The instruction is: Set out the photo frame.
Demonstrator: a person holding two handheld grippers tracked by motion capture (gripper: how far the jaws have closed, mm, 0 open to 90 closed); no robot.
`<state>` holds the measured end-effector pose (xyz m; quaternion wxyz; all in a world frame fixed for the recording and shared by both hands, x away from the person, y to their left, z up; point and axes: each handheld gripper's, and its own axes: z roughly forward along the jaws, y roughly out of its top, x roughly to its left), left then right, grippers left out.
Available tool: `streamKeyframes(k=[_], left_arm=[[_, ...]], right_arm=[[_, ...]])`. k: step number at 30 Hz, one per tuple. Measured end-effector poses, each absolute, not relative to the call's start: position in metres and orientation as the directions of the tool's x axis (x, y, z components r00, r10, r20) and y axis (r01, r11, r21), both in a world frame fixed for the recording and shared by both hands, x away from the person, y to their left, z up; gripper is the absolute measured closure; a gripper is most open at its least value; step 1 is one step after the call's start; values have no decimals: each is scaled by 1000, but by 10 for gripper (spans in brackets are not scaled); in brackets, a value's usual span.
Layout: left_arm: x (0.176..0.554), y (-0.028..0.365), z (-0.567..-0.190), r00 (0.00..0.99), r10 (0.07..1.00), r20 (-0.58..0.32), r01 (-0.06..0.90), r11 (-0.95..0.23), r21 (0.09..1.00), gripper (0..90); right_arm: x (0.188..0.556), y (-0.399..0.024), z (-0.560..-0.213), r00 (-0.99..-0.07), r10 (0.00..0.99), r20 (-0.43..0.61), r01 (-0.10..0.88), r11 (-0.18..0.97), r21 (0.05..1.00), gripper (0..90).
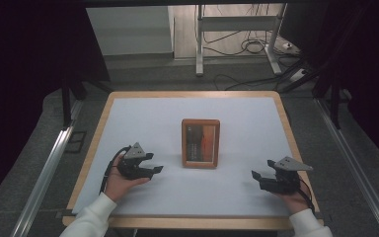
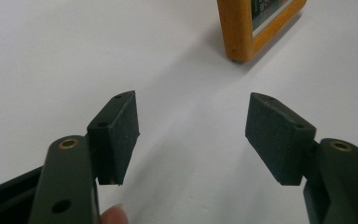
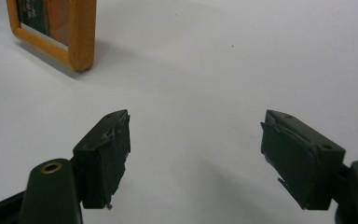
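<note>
- Two hand-held grippers flanked the picture frame (image 1: 201,143) I was after; it stood mid-worktop (image 1: 143,118), long axis running away from me.
- Left hand-held gripper (image 1: 154,165) sat nearer, jaws released.
- Right hand-held gripper (image 1: 256,177) (also released, empty) was farther off.
</note>
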<state>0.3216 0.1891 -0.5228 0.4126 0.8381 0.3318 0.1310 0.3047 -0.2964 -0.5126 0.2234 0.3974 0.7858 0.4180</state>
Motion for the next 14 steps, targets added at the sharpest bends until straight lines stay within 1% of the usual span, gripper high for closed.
streamKeyframes(k=[14], left_arm=[[323, 190, -524, 745, 664, -56, 451, -440, 777, 342]], right_arm=[[305, -294, -514, -580, 814, -40, 434, 350, 830, 216]])
